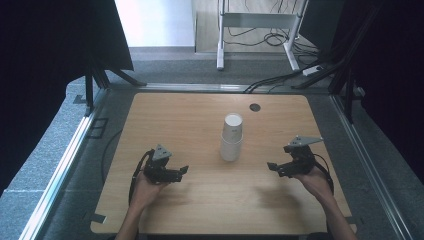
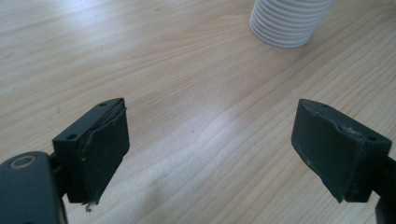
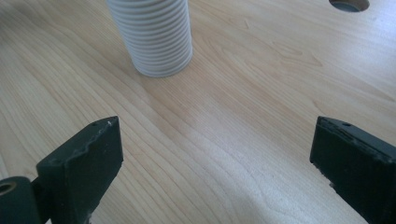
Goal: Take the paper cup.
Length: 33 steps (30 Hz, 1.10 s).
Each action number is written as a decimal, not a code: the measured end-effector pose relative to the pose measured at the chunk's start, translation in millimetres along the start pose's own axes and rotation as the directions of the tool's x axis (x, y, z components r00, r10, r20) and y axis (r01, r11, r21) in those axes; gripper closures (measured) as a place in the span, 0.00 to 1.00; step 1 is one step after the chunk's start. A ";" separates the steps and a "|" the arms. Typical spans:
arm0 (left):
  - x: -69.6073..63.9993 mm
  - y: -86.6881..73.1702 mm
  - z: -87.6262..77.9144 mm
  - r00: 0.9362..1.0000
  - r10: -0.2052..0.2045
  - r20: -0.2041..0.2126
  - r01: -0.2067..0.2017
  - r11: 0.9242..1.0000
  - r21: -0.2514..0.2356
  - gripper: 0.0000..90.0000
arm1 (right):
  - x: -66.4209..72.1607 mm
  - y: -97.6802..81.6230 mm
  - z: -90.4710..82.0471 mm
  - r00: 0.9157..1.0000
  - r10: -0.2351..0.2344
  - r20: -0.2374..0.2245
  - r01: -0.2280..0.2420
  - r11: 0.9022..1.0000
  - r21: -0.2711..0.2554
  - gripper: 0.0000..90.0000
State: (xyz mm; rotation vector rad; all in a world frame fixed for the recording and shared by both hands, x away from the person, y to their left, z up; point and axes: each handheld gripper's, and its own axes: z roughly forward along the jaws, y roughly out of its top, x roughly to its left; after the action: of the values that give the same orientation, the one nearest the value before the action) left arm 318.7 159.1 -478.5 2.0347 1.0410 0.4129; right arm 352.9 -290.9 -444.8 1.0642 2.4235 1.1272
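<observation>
— What's the room like from where you sit?

— I'm looking at a pale wooden surface (image 1: 200, 200) on grey carpet, dark curtains on both sides, a white desk frame (image 1: 260, 30) and loose cables (image 1: 280, 80) behind. There's a round cable hole (image 1: 255, 107) near the far edge.

— And the job?

— I'd call it the approach. The stack of white paper cups (image 1: 232, 137) stands upright between my two tools, ahead of both. My left hand-held gripper (image 1: 182, 171) has its jaws spread with nothing in them; my right hand-held gripper (image 1: 271, 166) is spread too, also empty.

— Next move?

— Probably closing in from each side: one steadies the lower cups, the other pinches the top rim squarely, or the stack tips.
</observation>
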 end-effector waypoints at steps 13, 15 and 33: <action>-6.5 28.8 12.8 0.998 0.023 0.066 -0.022 1.000 -0.014 0.12 | 2.9 20.6 0.2 0.999 -0.011 -0.036 0.010 1.000 -0.020 0.02; -7.0 34.2 14.8 0.997 0.024 0.079 -0.022 1.000 -0.019 0.12 | 3.2 24.3 0.9 0.999 -0.016 -0.039 0.015 1.000 -0.022 0.02; -18.7 64.6 34.9 0.986 0.090 0.138 -0.088 0.996 -0.022 0.12 | 6.5 50.2 8.8 0.997 -0.014 -0.073 0.012 0.999 -0.035 0.03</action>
State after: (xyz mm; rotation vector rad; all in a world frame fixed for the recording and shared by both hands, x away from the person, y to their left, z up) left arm 362.2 104.3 -449.3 2.0696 0.8623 0.3190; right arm 378.5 -259.8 -412.7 1.0121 2.4534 1.2193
